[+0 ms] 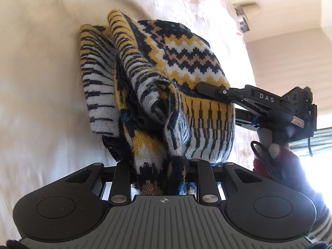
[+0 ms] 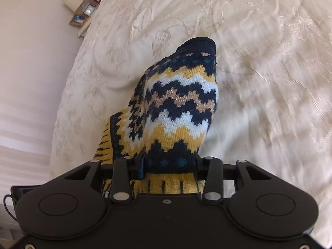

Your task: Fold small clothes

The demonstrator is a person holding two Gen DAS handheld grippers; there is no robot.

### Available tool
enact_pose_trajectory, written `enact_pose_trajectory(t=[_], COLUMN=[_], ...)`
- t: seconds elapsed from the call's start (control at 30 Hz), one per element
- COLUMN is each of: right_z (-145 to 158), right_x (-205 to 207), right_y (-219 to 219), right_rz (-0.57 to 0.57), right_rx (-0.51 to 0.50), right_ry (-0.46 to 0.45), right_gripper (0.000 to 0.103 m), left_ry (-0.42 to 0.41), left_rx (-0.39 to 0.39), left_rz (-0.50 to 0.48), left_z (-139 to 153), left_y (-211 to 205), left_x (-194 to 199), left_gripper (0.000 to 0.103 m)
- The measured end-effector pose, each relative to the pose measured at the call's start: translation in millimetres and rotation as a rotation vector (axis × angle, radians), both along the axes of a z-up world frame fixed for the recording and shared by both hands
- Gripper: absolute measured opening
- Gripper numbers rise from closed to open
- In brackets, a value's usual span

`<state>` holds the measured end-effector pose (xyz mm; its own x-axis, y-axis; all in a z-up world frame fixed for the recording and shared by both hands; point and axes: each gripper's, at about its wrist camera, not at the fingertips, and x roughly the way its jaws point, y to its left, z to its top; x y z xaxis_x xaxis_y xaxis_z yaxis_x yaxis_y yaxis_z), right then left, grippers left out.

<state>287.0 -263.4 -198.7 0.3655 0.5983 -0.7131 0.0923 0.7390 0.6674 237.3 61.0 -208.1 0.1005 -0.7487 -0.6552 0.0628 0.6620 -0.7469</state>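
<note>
A small knitted sweater [image 1: 186,58] in navy, yellow and white zigzags and stripes lies bunched and partly lifted over a cream bedspread [image 1: 41,83]. My left gripper [image 1: 164,164] is shut on a gathered fold of it, and the fabric hides the fingertips. My right gripper [image 1: 205,90] comes in from the right in the left wrist view and is clamped on the striped hem. In the right wrist view the sweater [image 2: 182,103] rises in a peak from my right gripper [image 2: 169,161], which is shut on it.
The embroidered cream bedspread [image 2: 259,72] spreads all around the sweater. A bedside shelf with small items [image 2: 85,14] stands past the bed's left edge. A hand in a dark red cuff [image 1: 269,157] holds the right gripper's handle.
</note>
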Motion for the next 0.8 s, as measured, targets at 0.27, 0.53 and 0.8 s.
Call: enact_pose_trajectory(t=[0.27, 0.53, 0.8], right_z=[-20, -14, 17], right_x=[-61, -71, -79], right_y=[0, -3, -22], right_rz=[0.070, 0.085, 0.002], right_rx=[-0.068, -0.145, -0.155], right_ry=[0.093, 0.045, -0.088], right_gripper=[0.054, 0.078, 0.084], left_ry=[0.049, -0.016, -0.241], left_rx=[0.117, 0.296, 0.324], left_rz=[-0.049, 0.050, 0.077], left_z=[-20, -2, 78], left_y=[-8, 11, 11], left_x=[-59, -56, -63], left_gripper=[0.026, 0.038, 0.037])
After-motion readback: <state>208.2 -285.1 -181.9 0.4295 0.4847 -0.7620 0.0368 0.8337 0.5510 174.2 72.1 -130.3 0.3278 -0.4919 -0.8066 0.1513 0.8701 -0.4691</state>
